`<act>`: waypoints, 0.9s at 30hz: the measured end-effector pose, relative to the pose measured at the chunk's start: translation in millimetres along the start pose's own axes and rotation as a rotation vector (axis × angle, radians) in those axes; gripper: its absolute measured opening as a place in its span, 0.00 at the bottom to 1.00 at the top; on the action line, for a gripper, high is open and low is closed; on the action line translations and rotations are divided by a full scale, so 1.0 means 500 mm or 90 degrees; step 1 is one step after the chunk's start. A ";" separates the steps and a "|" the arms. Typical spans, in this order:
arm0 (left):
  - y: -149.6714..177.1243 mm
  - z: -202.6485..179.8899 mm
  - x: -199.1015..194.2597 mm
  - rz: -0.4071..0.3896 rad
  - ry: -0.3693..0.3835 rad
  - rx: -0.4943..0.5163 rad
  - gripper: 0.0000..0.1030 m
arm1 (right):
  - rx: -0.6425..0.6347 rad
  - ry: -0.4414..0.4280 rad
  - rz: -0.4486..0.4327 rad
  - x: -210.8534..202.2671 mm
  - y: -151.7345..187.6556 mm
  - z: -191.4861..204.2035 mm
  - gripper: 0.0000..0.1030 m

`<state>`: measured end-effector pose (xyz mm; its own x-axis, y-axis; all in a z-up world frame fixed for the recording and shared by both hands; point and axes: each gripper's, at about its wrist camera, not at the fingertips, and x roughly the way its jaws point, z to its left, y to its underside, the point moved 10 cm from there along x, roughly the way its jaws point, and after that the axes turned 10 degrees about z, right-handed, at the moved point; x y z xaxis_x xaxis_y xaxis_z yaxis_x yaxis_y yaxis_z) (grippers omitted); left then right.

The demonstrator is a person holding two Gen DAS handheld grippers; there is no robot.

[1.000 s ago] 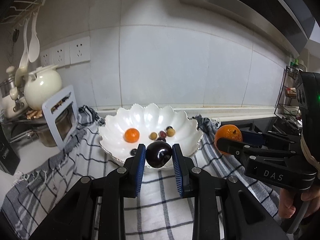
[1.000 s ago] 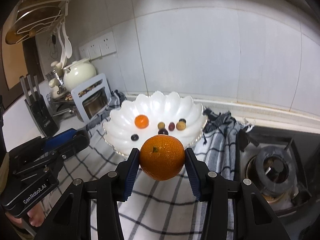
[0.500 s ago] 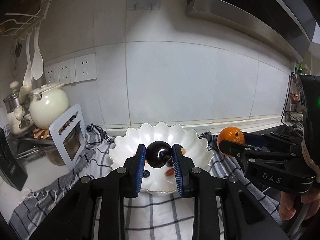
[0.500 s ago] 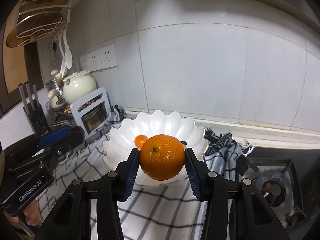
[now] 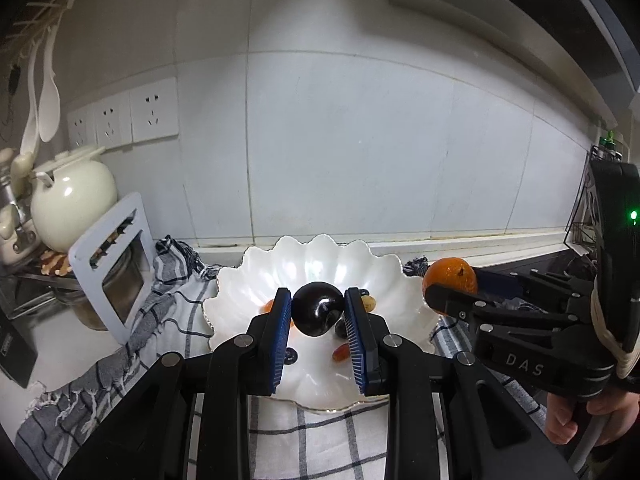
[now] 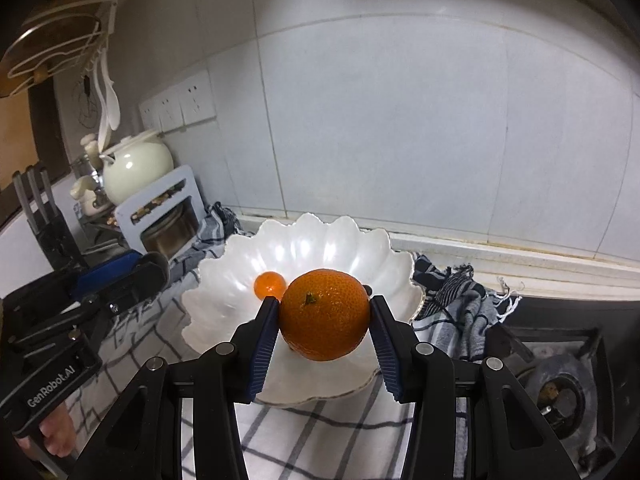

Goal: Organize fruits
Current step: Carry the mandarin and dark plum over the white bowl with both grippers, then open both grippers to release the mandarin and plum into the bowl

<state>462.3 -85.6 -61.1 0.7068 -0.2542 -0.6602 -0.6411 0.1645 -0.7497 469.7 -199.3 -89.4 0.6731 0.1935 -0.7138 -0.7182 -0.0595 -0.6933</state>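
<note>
Bowl (image 6: 224, 280) prob. under gripped orange (image 6: 324, 314)

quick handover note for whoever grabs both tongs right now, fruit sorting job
Left tongs: shut on the dark plum, held over the white scalloped bowl.
Right tongs: shut on the large orange, also over the bowl's near side.
Already in the bowl: a small orange fruit and a few small dark and tan fruits.
Done: both fruits picked up and brought to the bowl.
Left: lower and release each inside, probably one at a time.
</note>
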 end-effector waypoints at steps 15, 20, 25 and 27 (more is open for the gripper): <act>-0.009 0.022 0.149 0.114 0.022 -0.010 0.27 | 0.007 0.027 0.080 0.128 -0.028 -0.045 0.46; 0.004 0.018 0.210 0.161 0.025 -0.006 0.27 | 0.009 0.020 0.124 0.174 -0.013 -0.050 0.46; 0.020 0.017 0.253 0.199 0.021 0.000 0.27 | 0.000 0.029 0.154 0.211 0.003 -0.052 0.46; 0.026 0.017 0.268 0.212 0.016 0.006 0.27 | 0.001 0.030 0.166 0.222 0.010 -0.053 0.46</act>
<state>551.2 -109.3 -159.6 0.4517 -0.2084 -0.8675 -0.8327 0.2506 -0.4938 545.8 -204.2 -174.7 0.4727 0.1263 -0.8721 -0.8686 -0.0997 -0.4853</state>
